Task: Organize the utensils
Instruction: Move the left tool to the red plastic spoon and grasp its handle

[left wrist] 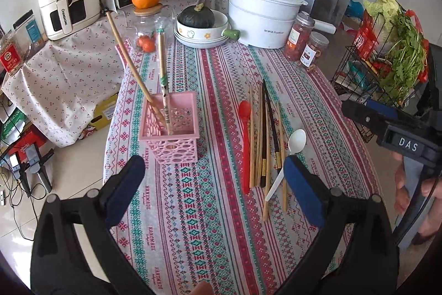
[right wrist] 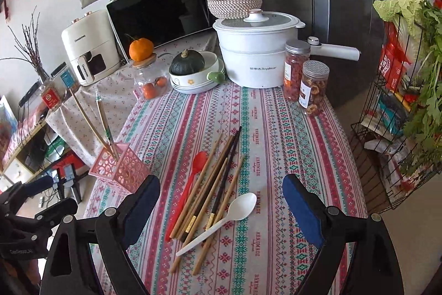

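Note:
A pink perforated holder (left wrist: pixel 172 126) (right wrist: pixel 121 170) stands on the patterned tablecloth's left side with two chopsticks (left wrist: pixel 143 76) (right wrist: pixel 99 126) leaning in it. A pile of wooden and black chopsticks (left wrist: pixel 263 137) (right wrist: pixel 212 184), a red spoon (left wrist: pixel 245 140) (right wrist: pixel 190 184) and a white spoon (left wrist: pixel 290 156) (right wrist: pixel 223 217) lie to its right. My left gripper (left wrist: pixel 214 181) is open and empty, above the cloth near the holder. My right gripper (right wrist: pixel 221 206) is open and empty, over the utensil pile; it also shows at the right edge of the left wrist view (left wrist: pixel 386 126).
At the table's back stand a white pot (left wrist: pixel 262 15) (right wrist: pixel 254 54), a bowl with a squash (left wrist: pixel 201 26) (right wrist: pixel 193 71), a glass jar with oranges (left wrist: pixel 146 26) (right wrist: pixel 149 79) and two snack jars (left wrist: pixel 306 43) (right wrist: pixel 306 76). A wire vegetable rack (left wrist: pixel 386 60) (right wrist: pixel 400 115) stands right.

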A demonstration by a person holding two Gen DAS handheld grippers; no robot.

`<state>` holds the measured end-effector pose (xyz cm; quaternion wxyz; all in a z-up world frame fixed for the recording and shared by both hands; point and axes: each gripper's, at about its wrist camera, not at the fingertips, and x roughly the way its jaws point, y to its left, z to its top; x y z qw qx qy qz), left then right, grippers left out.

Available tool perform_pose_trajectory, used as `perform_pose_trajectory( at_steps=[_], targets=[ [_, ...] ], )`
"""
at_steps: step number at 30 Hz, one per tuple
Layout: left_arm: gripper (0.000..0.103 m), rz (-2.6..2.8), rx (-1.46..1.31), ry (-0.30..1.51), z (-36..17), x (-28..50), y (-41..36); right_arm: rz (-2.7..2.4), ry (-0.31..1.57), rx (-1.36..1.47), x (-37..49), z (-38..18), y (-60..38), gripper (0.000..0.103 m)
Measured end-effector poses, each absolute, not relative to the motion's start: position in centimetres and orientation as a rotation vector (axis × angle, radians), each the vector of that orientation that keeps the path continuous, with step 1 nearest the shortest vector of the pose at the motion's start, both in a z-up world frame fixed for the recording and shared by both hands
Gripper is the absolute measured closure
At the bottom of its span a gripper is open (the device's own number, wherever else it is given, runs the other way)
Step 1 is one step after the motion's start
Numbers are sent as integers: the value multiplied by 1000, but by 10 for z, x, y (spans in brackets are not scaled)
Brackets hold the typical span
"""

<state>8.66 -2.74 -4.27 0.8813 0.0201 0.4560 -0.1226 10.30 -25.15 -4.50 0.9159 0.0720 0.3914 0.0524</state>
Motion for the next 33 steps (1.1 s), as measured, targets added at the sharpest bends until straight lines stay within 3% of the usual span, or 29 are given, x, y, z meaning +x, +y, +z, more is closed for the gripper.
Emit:
perform_pose_trajectory(
  at_steps=[8, 10, 14, 19, 21, 24, 33],
  targets=[
    [4, -308, 107, 1001, -57, 103, -85, 53, 916, 234, 111, -81, -304, 12],
    [10, -301, 119, 1031, -65, 116, -96, 32, 932, 221, 114, -88, -311, 12],
    [41, -299, 63, 1146, -89, 154, -114, 32, 962, 191, 120, -99, -320, 12],
    [66, -210, 51, 1232, -126, 200, -122, 22, 998, 212, 126, -111, -331, 12],
    [81, -181, 36, 1267, -141, 214, -121, 27, 1016, 231, 128, -115, -334, 12],
    [87, -151, 26, 1307, -160, 227, -123, 38, 1026, 245, 130, -118, -337, 12],
    [90, -113, 82, 1325, -180, 232, -135, 56, 1030, 243, 139, -119, -337, 12]
  ],
)
